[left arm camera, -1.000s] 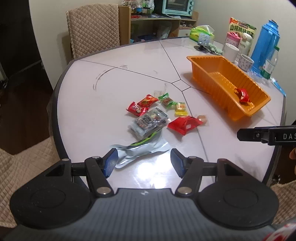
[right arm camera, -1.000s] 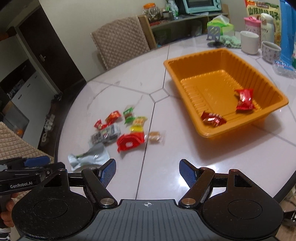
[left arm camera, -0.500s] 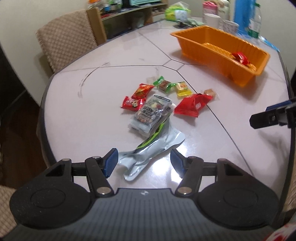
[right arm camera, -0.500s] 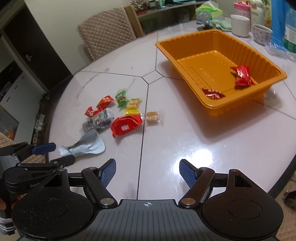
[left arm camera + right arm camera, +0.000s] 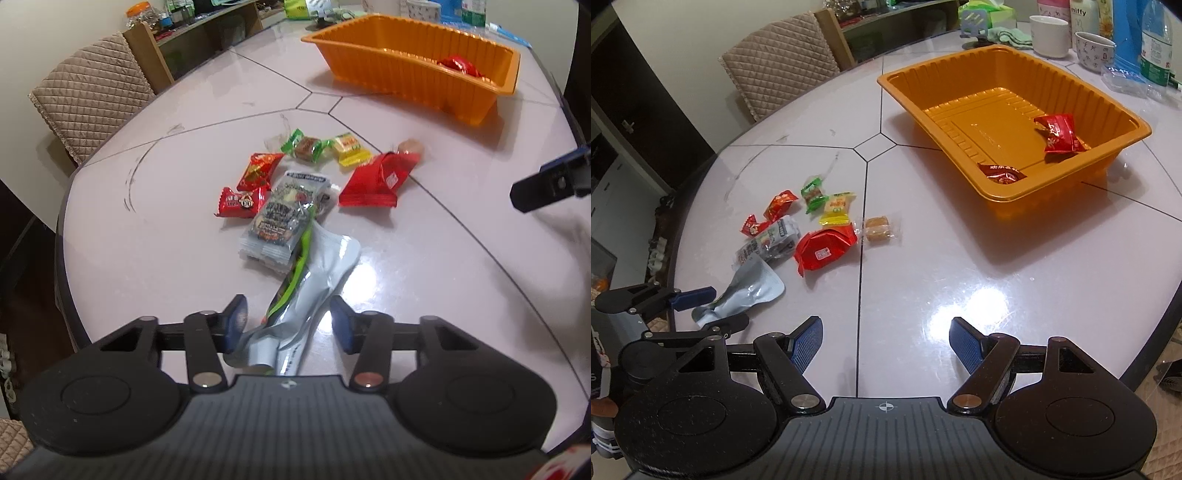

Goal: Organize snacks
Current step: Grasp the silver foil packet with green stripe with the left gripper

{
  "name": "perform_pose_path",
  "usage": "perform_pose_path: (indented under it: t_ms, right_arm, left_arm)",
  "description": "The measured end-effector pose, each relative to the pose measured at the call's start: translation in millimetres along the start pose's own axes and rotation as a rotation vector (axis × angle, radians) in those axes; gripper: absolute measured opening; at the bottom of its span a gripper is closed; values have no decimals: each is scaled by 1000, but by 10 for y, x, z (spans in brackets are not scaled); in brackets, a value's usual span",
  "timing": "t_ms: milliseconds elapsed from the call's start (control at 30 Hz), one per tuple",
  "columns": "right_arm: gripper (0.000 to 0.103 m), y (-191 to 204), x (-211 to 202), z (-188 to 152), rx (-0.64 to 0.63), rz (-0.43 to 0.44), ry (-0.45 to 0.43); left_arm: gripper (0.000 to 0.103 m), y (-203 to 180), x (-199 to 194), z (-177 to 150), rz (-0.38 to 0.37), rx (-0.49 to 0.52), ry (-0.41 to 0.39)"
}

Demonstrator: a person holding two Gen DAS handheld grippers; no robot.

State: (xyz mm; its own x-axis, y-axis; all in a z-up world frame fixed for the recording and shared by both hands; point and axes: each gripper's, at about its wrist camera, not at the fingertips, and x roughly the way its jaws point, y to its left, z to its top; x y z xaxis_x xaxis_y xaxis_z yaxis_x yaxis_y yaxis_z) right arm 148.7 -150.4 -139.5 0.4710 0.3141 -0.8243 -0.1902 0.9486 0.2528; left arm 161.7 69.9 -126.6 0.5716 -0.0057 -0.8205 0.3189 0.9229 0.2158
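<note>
Pouch: silver pouch (image 5: 314,273) lies between my left hand-held gripper (image 5: 288,321) pads, jaws just closing, not yet pinching.
Right hand-held gripper (image 5: 886,343): open, empty.
Tray (image 5: 1123,147): at two o'clock, for collecting.

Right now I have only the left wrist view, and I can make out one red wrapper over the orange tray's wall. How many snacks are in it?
Observer: Two. The right wrist view looks into the orange tray: a large red packet towards its right end and a smaller dark red packet against its near wall.
Operator: I see only one fingertip of the right gripper. Is it carrying anything?
Observer: No. The right gripper is open, with only the table showing between its fingers.
Operator: And the left gripper, from the side?
Observer: The left gripper has just been closing. The silver pouch has its narrow end between the fingers, not yet pinched.
</note>
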Motion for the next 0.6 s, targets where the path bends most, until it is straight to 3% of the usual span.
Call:
perform_pose_path:
  t_ms: [200,367,600]
  right_arm:
    - [75,9,48,21,-4,-2,8]
    - [75,17,78,32,-7,1,13]
    - [75,41,82,70,-17,5,-14]
  left_arm:
    - [32,-3,10,23,-42,23,3]
    - [27,-54,-1,38,-63,37,10]
    - [27,-71,-111,12,-95,-58,-2]
